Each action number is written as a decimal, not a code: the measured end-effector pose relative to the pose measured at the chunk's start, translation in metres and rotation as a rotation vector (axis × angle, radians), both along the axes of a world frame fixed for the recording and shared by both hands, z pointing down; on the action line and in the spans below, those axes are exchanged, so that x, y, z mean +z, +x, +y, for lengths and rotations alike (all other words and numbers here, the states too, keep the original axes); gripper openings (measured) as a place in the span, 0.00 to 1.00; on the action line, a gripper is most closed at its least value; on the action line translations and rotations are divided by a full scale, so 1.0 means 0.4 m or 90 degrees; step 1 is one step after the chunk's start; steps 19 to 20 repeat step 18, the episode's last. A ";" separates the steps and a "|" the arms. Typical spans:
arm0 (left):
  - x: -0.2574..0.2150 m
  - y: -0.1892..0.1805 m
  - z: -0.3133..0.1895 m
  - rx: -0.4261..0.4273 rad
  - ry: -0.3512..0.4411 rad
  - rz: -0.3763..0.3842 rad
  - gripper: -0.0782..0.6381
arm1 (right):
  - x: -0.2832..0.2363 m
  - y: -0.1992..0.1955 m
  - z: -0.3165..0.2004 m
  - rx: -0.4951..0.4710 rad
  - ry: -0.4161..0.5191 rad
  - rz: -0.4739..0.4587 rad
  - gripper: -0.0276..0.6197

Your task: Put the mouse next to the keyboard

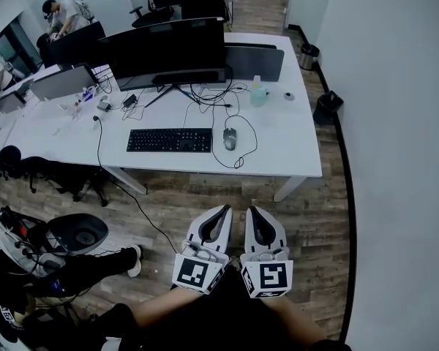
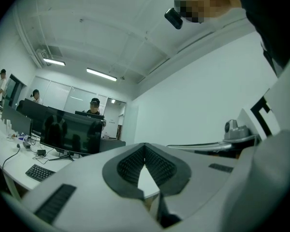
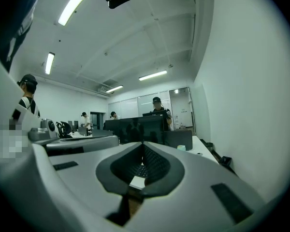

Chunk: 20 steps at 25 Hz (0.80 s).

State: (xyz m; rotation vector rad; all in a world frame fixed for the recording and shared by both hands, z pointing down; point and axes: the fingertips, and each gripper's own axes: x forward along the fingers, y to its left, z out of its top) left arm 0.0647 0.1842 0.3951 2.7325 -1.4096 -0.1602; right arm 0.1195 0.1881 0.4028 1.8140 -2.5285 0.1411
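Mouse [image 1: 230, 138]: grey, corded, on the white worktop [image 1: 293, 145], just beside the right end of the keyboard [image 1: 169, 140] and not touching it.

Worktop: long and white, standing on a wood floor [image 1: 307, 218] with a white wall at its right. Monitor [image 1: 164, 50]: wide, dark, at the back of the worktop behind the keyboard. Keyboard: black, lying parallel to the near edge. Left hand-held gripper [image 1: 224, 210] and right hand-held gripper [image 1: 252, 211]: held side by side over the floor, well short of the worktop, both pointing toward it, each with jaws closed tip to tip and nothing between them. Cup [image 1: 258, 94]: pale green, behind the mouse and to its right. Mouse cable [image 1: 243, 152]: black, looping toward the near edge.
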 end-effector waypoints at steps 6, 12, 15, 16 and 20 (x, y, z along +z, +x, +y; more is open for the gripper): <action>0.009 0.018 0.025 0.015 -0.002 -0.002 0.11 | 0.001 0.001 0.035 0.005 0.009 0.012 0.07; -0.012 0.054 0.080 0.051 0.018 -0.008 0.11 | -0.001 0.012 0.069 0.020 0.012 0.001 0.07; 0.004 0.044 0.089 0.050 0.014 -0.031 0.11 | 0.001 0.000 0.084 0.018 0.014 0.004 0.07; 0.004 0.039 0.091 0.049 0.010 -0.035 0.11 | 0.000 -0.005 0.089 0.016 0.016 0.006 0.07; 0.007 0.031 0.098 0.048 0.002 -0.042 0.11 | -0.001 -0.017 0.099 0.012 0.019 0.013 0.07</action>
